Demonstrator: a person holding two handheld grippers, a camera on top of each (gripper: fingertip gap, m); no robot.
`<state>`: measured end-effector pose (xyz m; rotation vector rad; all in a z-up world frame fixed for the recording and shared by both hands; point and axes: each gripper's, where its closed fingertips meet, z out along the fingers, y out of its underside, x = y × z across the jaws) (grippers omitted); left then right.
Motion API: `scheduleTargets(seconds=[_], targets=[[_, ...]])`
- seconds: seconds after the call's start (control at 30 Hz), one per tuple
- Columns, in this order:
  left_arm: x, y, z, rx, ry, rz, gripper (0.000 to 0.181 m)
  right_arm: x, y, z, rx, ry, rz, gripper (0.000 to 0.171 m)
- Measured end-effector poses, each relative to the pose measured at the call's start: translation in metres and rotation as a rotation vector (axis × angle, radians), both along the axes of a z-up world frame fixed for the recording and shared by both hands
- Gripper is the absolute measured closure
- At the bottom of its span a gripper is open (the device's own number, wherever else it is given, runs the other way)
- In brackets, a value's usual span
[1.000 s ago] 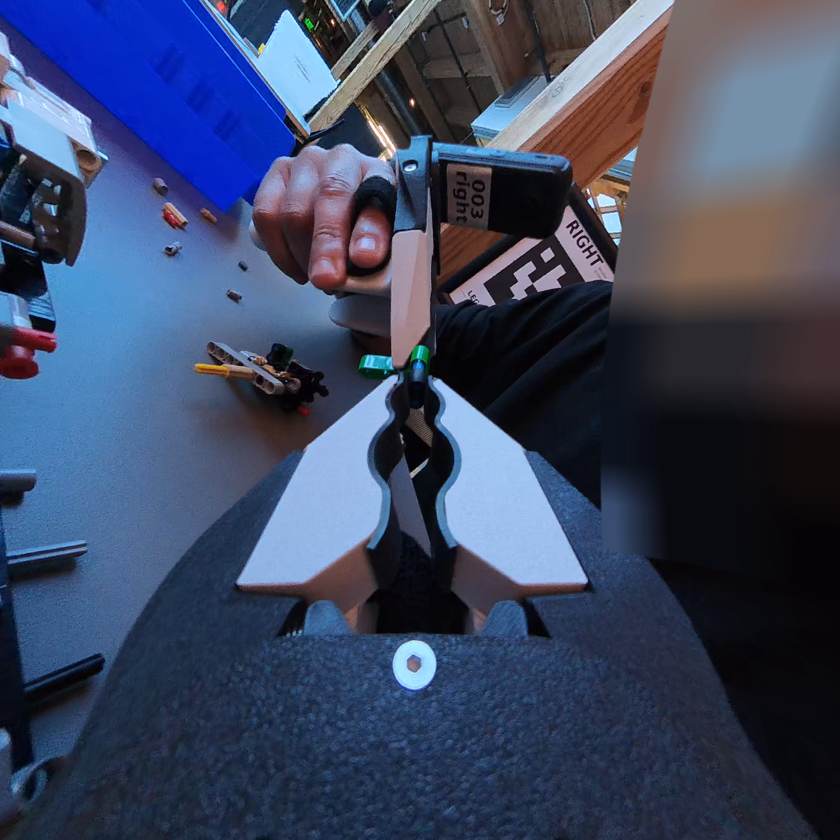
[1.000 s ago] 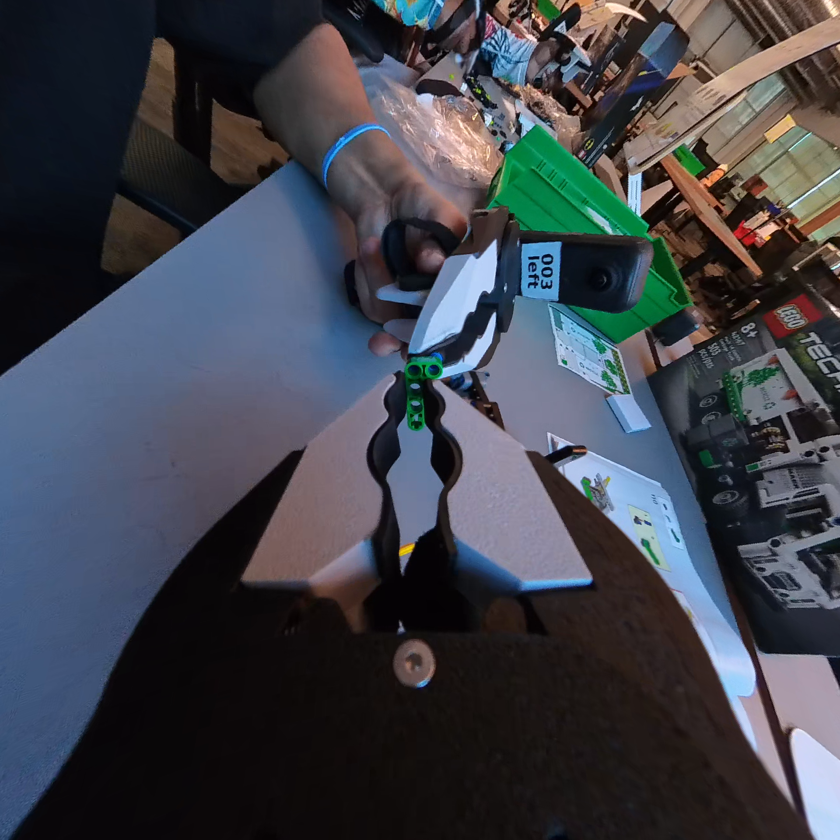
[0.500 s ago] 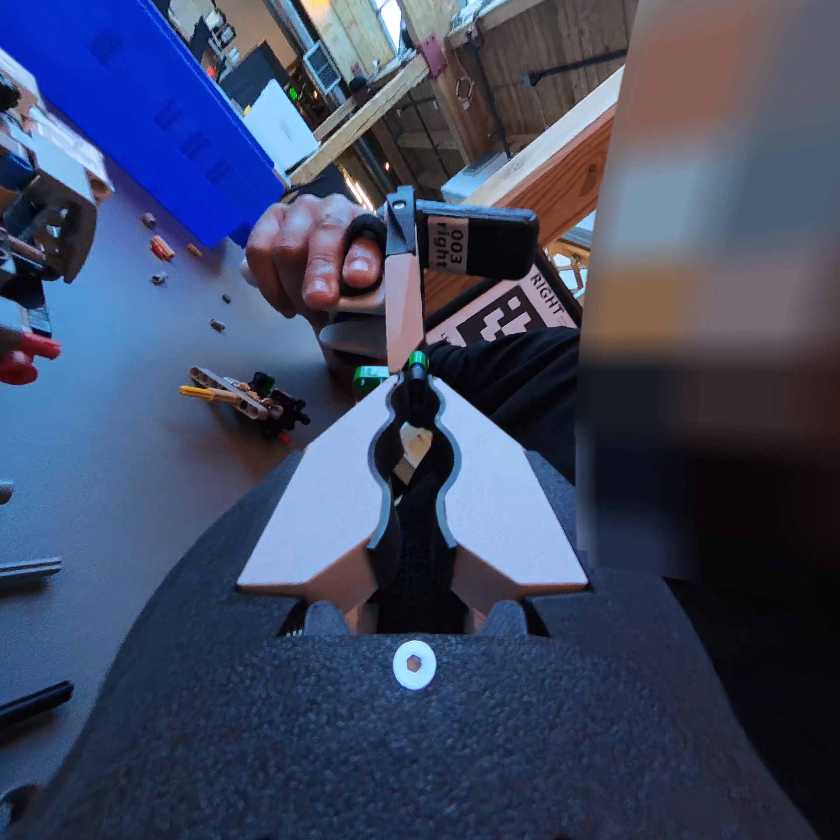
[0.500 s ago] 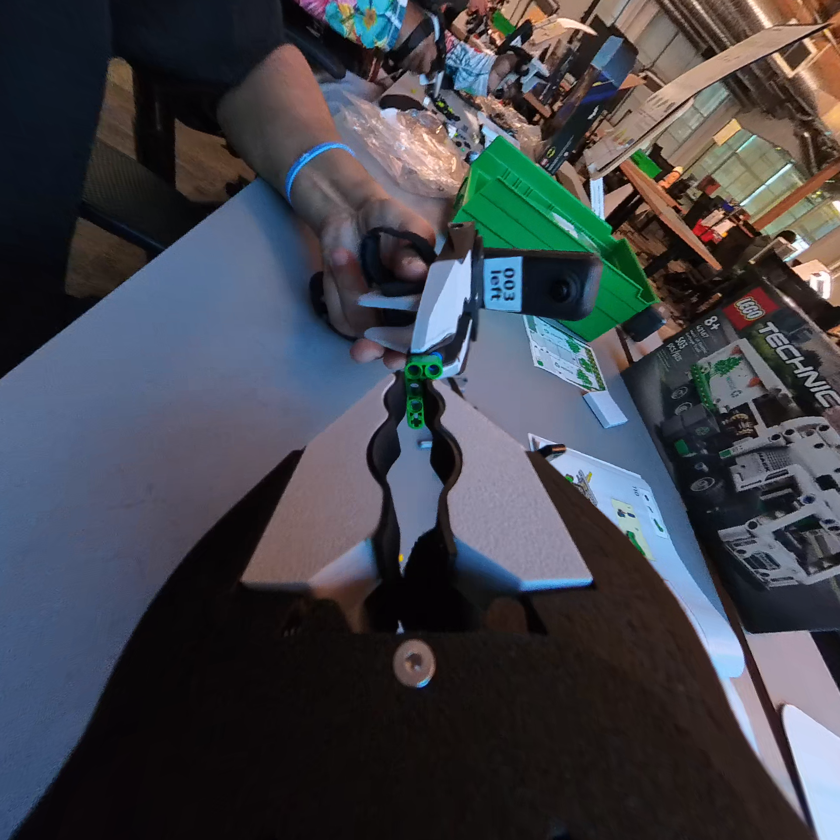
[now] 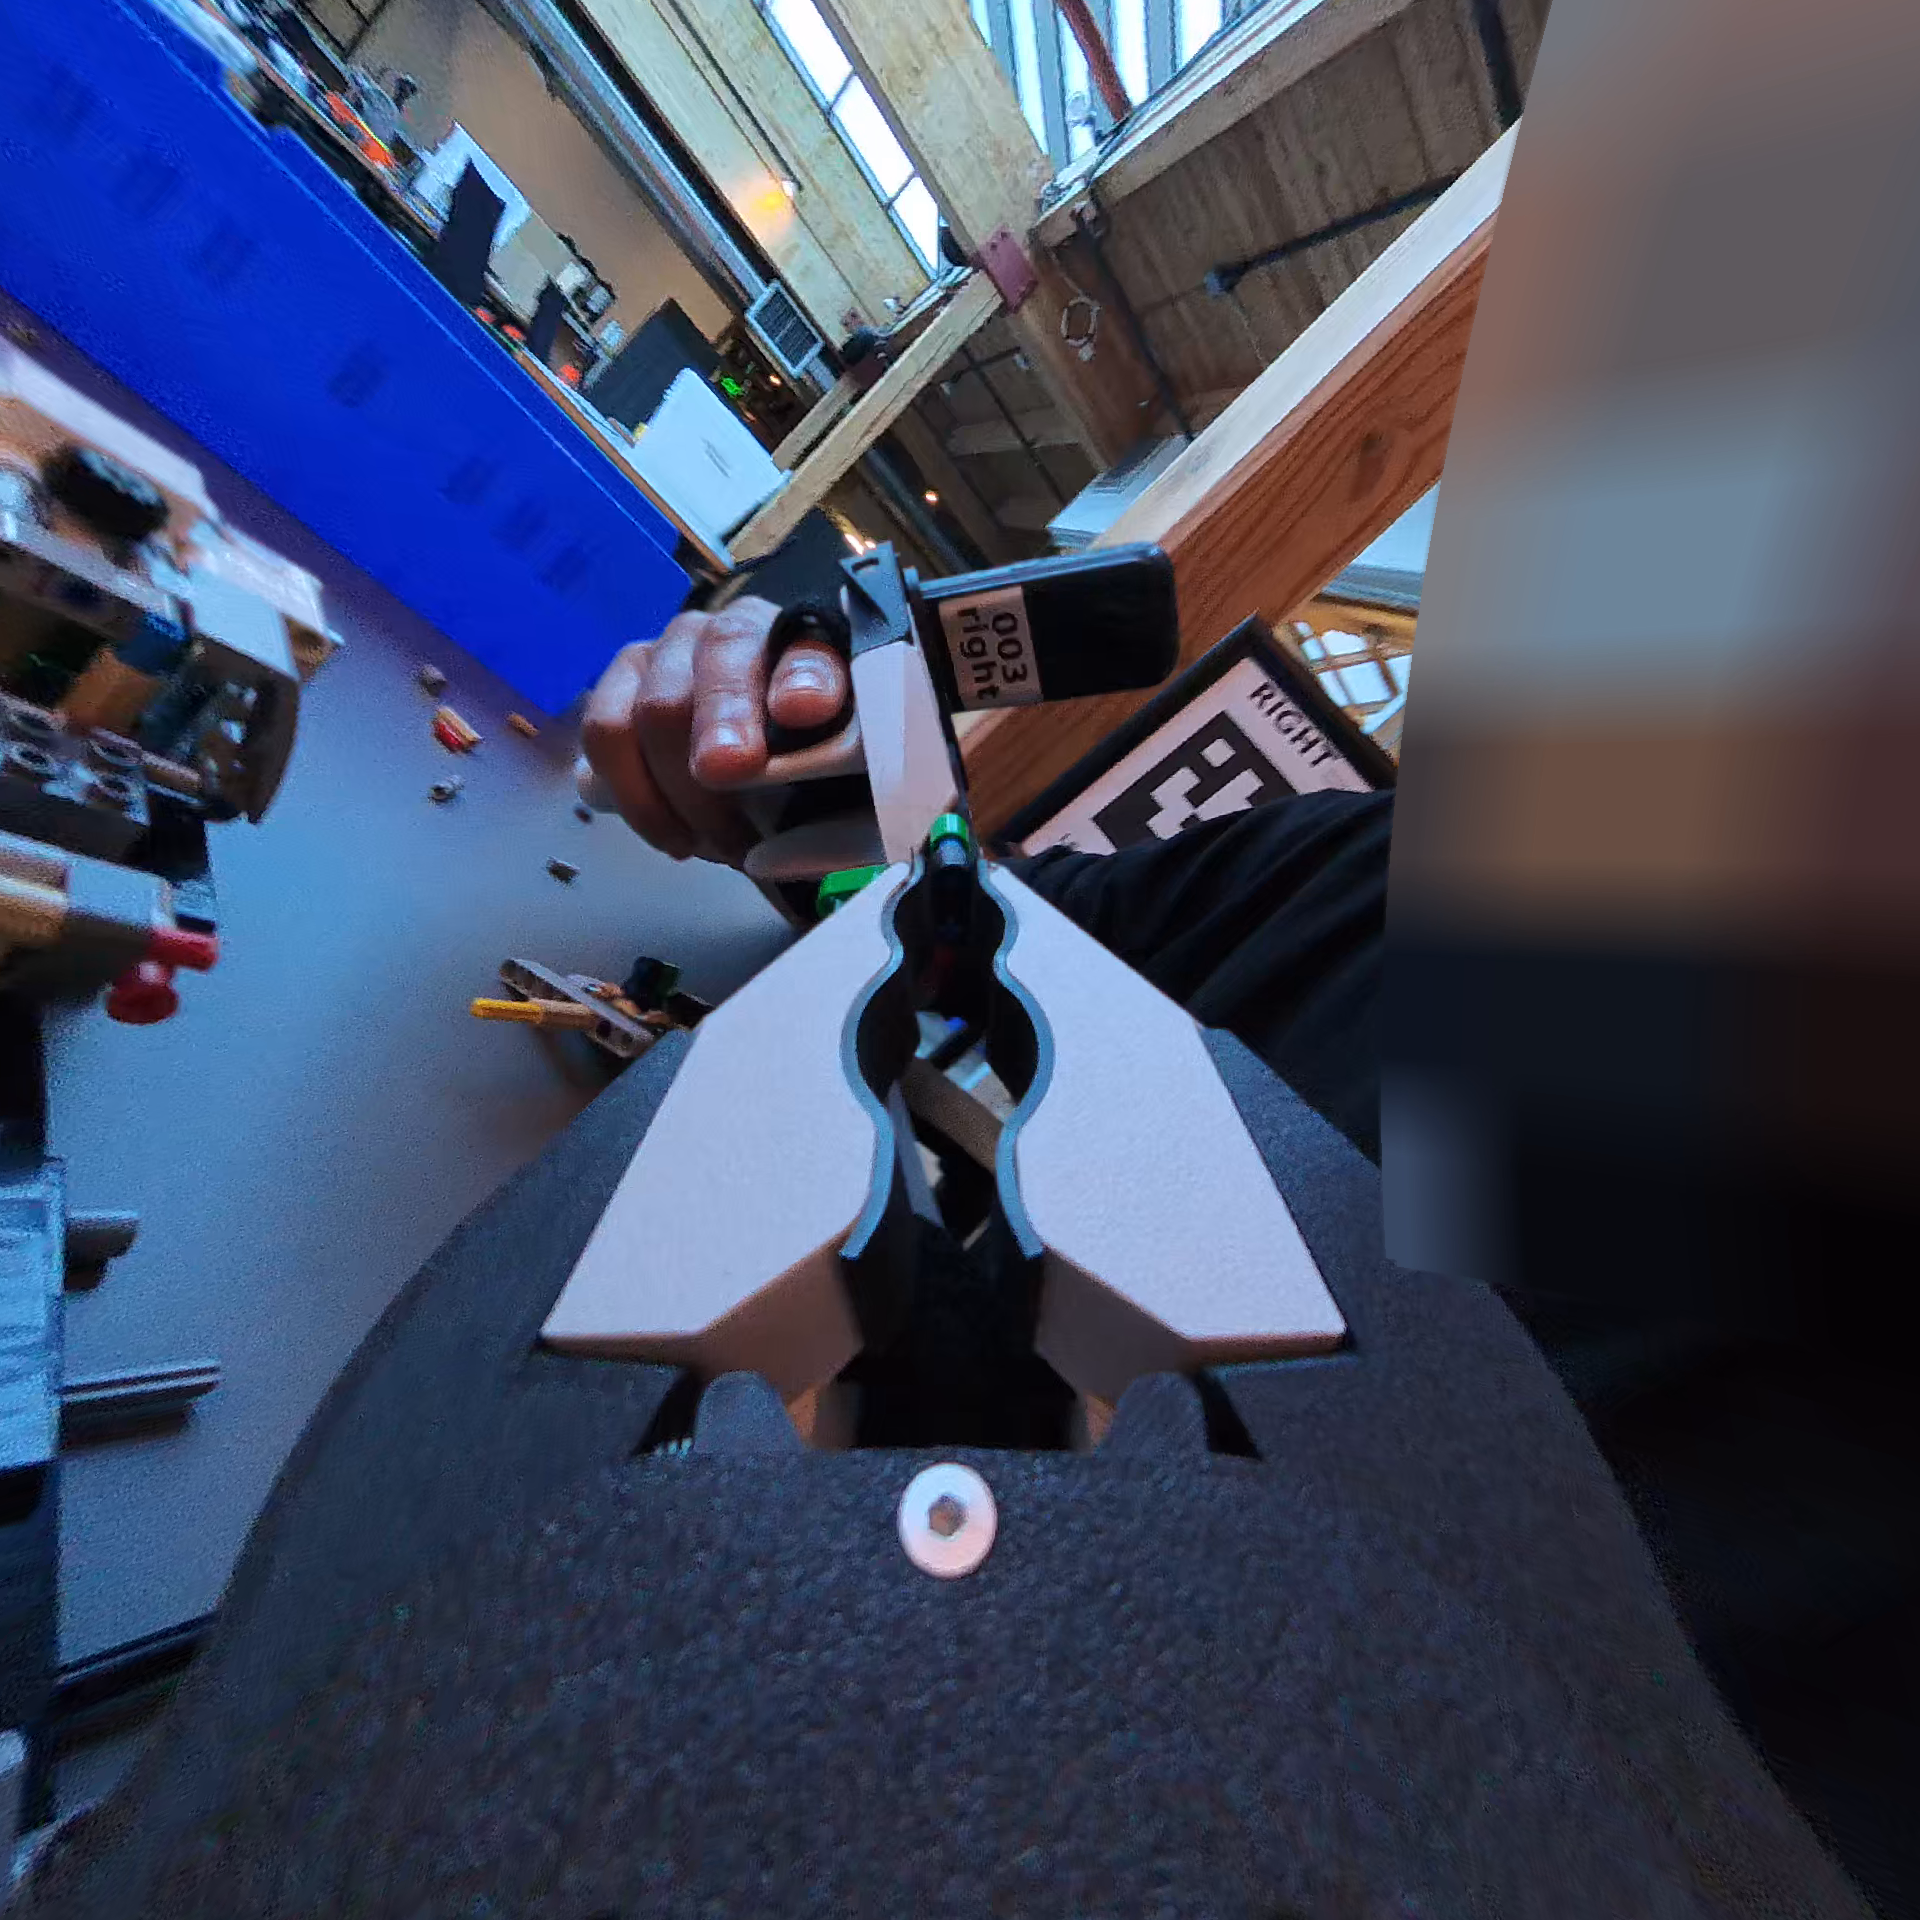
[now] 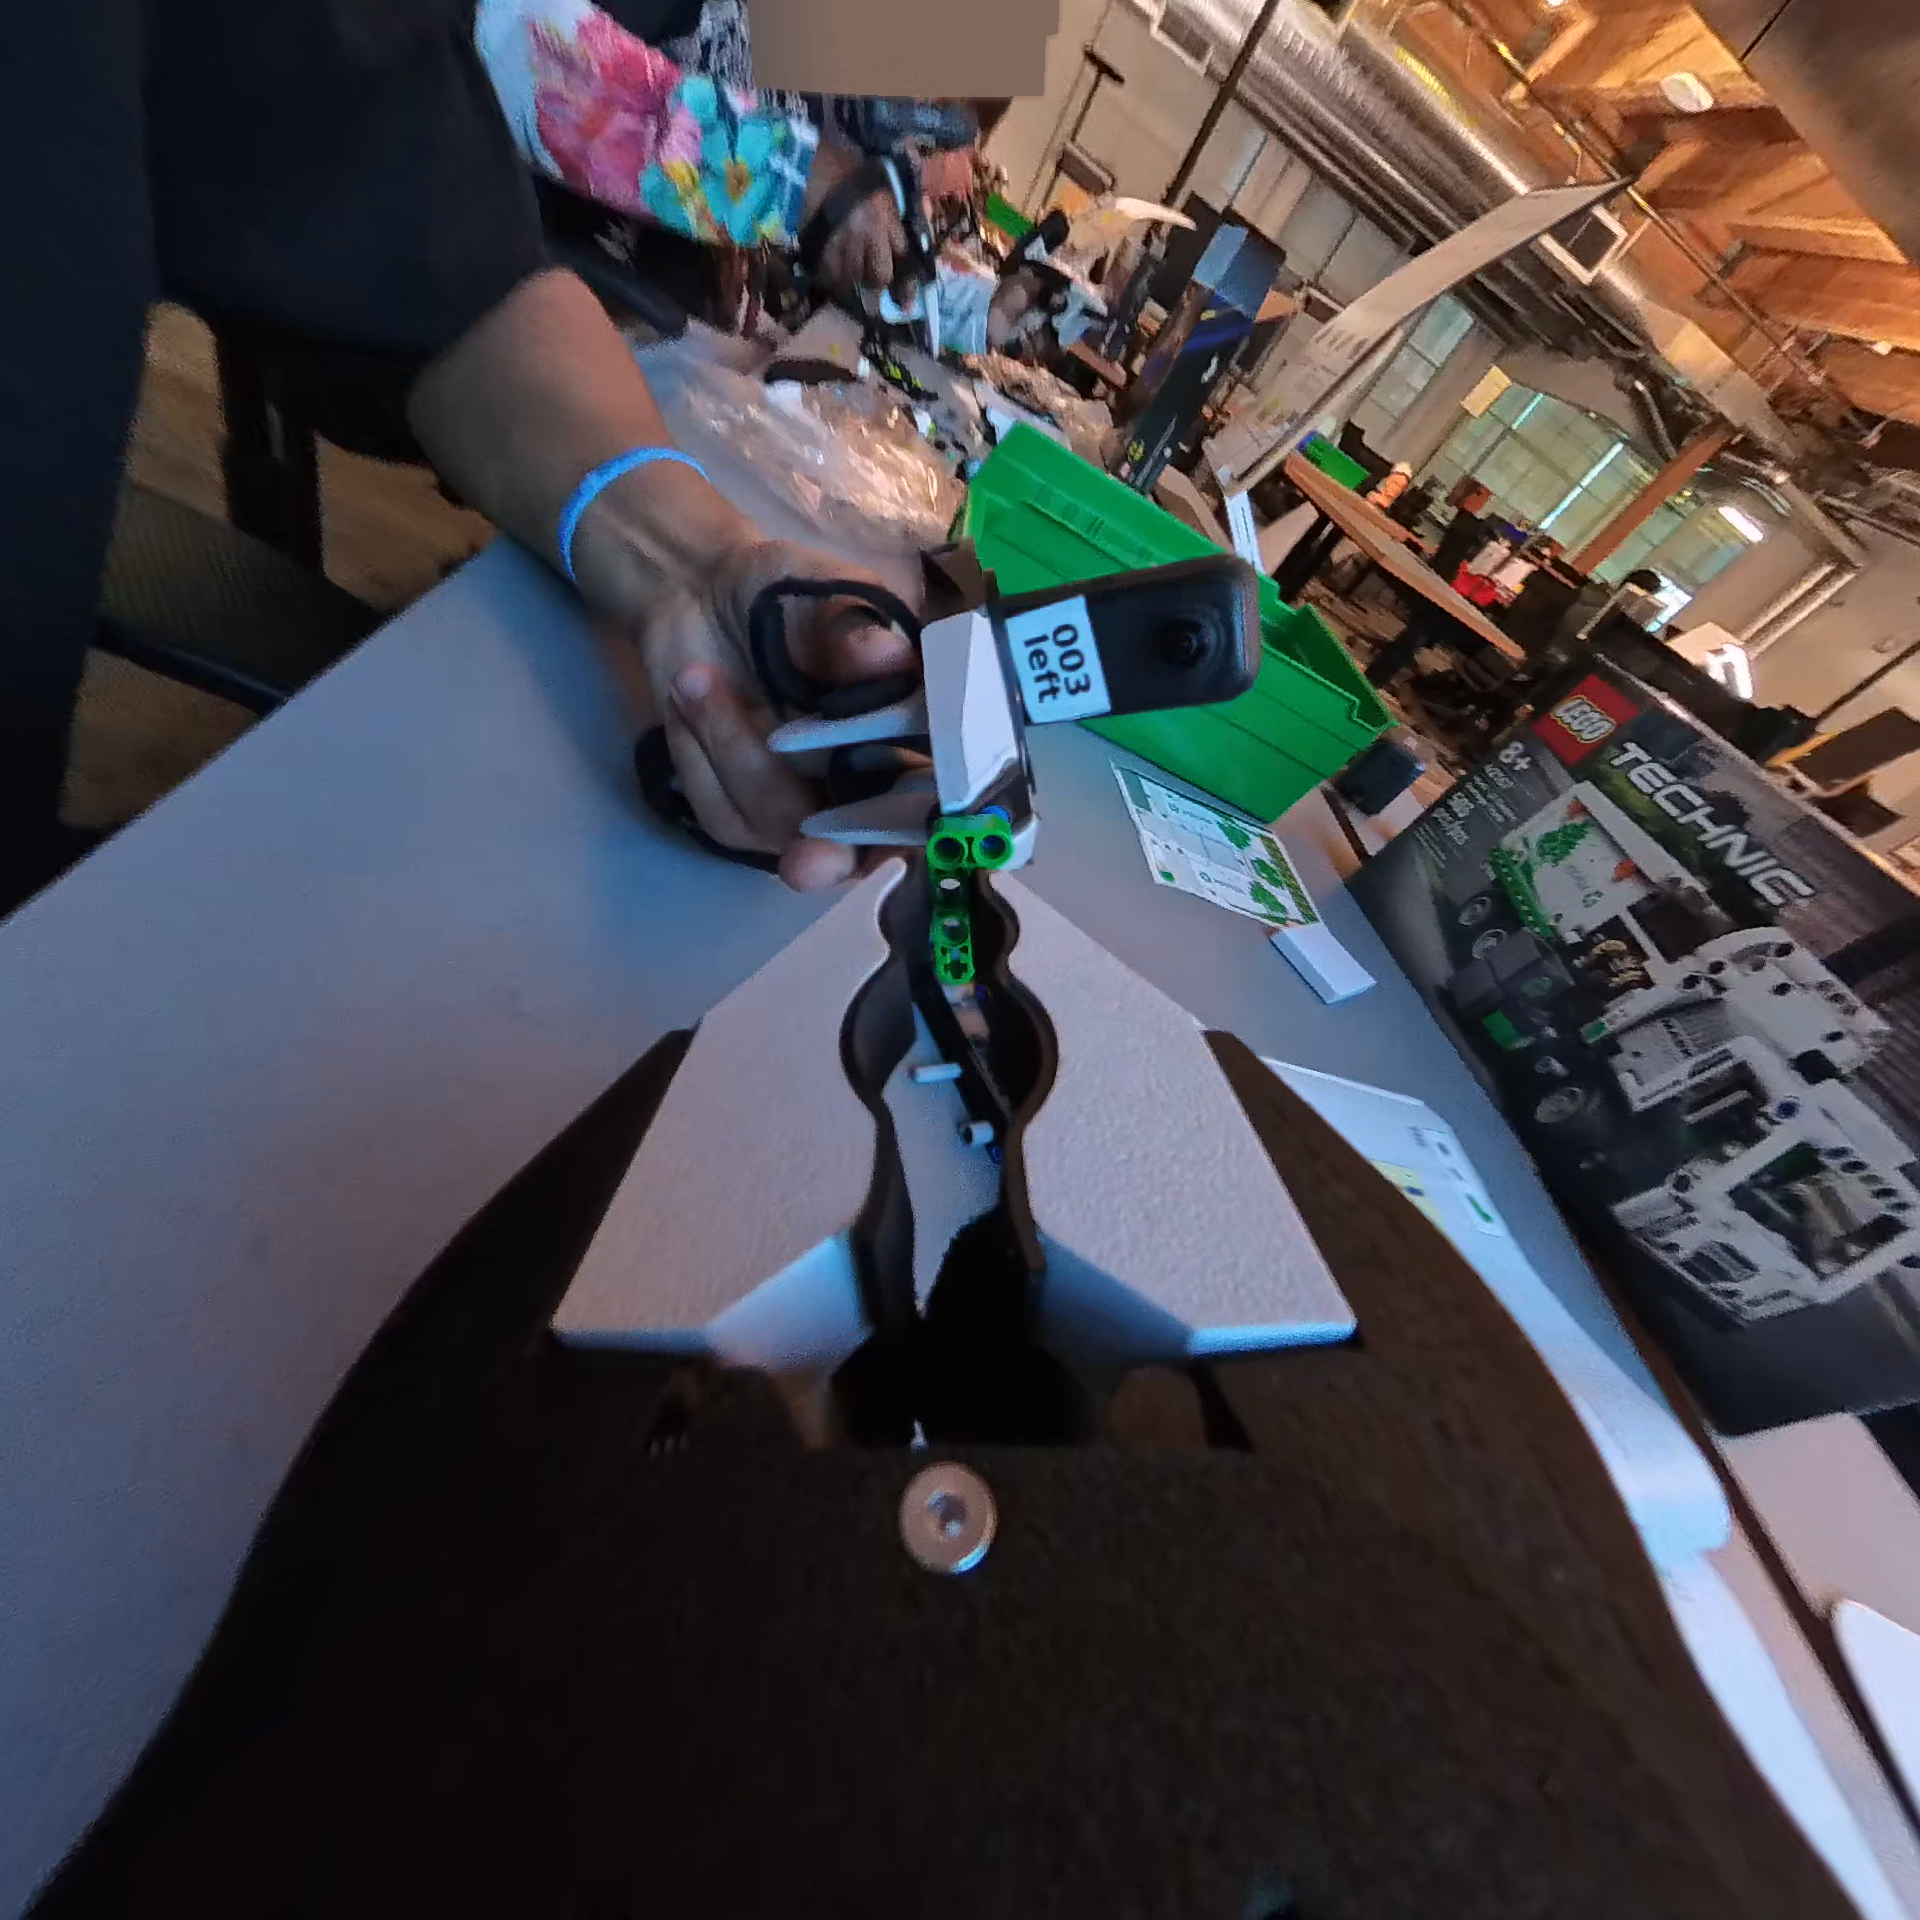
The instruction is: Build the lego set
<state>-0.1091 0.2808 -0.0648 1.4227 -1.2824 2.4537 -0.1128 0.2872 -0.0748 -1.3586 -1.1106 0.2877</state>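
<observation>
- The right hand-held gripper (image 6: 951, 914) is closed on a green lego beam (image 6: 951, 940) with a black strip hanging below it; the assembly is held in the air above the near edge of the tabletop (image 6: 312, 935).
- The left hand-held gripper (image 5: 945, 883) is closed on a green connector (image 6: 971, 850) that meets the top end of the beam. Whether the joint is fully seated cannot be told.
- Risk, slip: both grips rest on small end faces. Judged, a push off the pin axis twists the beam between the fingertips and drops it.
- Risk, misalignment: the two hand-held grippers meet tip to tip, hiding the joint from both views. A skewed pin may jam half-way.
- Risk, over-force: judged, a hard squeeze can shed the loose pins on the black strip.
- Risk, loss: a dropped part may fall off the near edge or land among the small subassembly (image 5: 603, 1013) and scattered pins (image 5: 452, 727).
</observation>
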Motion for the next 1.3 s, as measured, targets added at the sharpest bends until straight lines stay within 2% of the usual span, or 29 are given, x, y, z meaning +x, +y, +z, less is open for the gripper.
scheduleTargets(seconds=[0.03, 0.23, 0.73, 0.83, 0.9, 1.3], targets=[[0.0003, -0.0003, 0.0007, 0.036, -0.009, 0.019, 0.178, 0.0001, -0.0004, 0.0008, -0.014, 0.027, 0.012, 0.165], [-0.0006, -0.0027, 0.0013, 0.172, -0.043, 0.049, 0.176, -0.0014, -0.0033, 0.0026, -0.027, 0.040, 0.037, 0.165], [0.0001, 0.0058, 0.0024, 0.148, -0.041, 0.061, 0.168, 0.0012, -0.0039, 0.0060, -0.030, 0.069, 0.041, 0.165], [-0.0009, 0.0020, 0.0011, 0.157, -0.038, 0.039, 0.169, 0.0024, -0.0032, 0.0055, -0.015, 0.052, 0.032, 0.165], [-0.0015, 0.0001, -0.0001, 0.160, -0.036, 0.027, 0.177, 0.0042, -0.0023, 0.0054, -0.011, 0.043, 0.022, 0.165], [-0.0040, -0.0042, -0.0072, 0.145, -0.017, -0.014, 0.179, 0.0035, -0.0037, -0.0023, -0.017, -0.061, 0.008, 0.165]])
